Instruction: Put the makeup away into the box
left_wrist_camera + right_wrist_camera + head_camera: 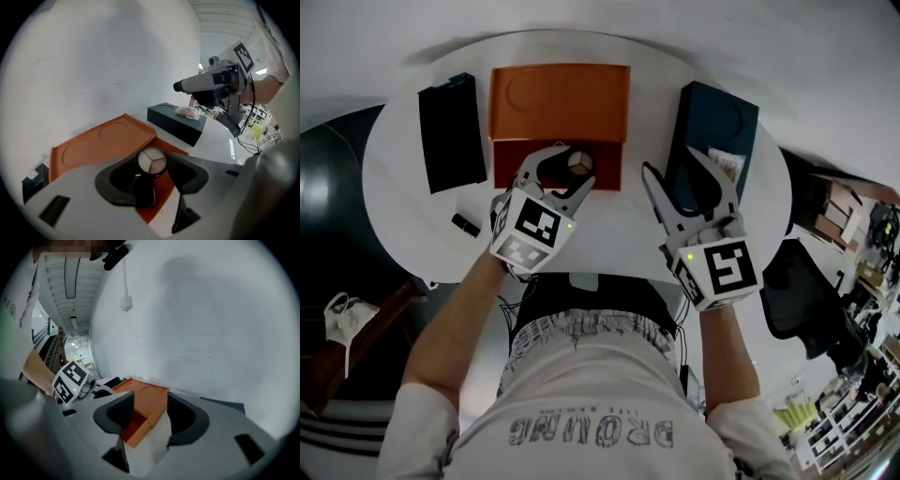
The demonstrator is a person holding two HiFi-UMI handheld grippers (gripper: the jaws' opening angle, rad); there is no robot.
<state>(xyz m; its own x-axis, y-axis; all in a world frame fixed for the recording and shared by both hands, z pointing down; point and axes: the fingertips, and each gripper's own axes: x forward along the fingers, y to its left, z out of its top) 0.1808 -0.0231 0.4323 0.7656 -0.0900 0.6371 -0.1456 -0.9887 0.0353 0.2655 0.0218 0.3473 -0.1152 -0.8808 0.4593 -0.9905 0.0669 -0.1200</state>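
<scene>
An orange box (561, 98) lies open at the table's far middle, its lid flat behind its tray. Over the tray my left gripper (565, 167) is shut on a round makeup compact (578, 161). In the left gripper view the compact (152, 161) shows three pale powder wedges, and its black lid hangs open below. My right gripper (673, 164) stands open and empty to the right, beside a dark teal box (720, 122). The right gripper view shows the orange box (150, 399) beyond the empty jaws. A small black makeup tube (466, 224) lies on the table at the left.
A flat black case (450, 131) lies left of the orange box. A small wrapped item (727, 164) sits on the teal box. The white round table (609, 234) ends close in front of the person's body. A dark chair (806, 300) stands at the right.
</scene>
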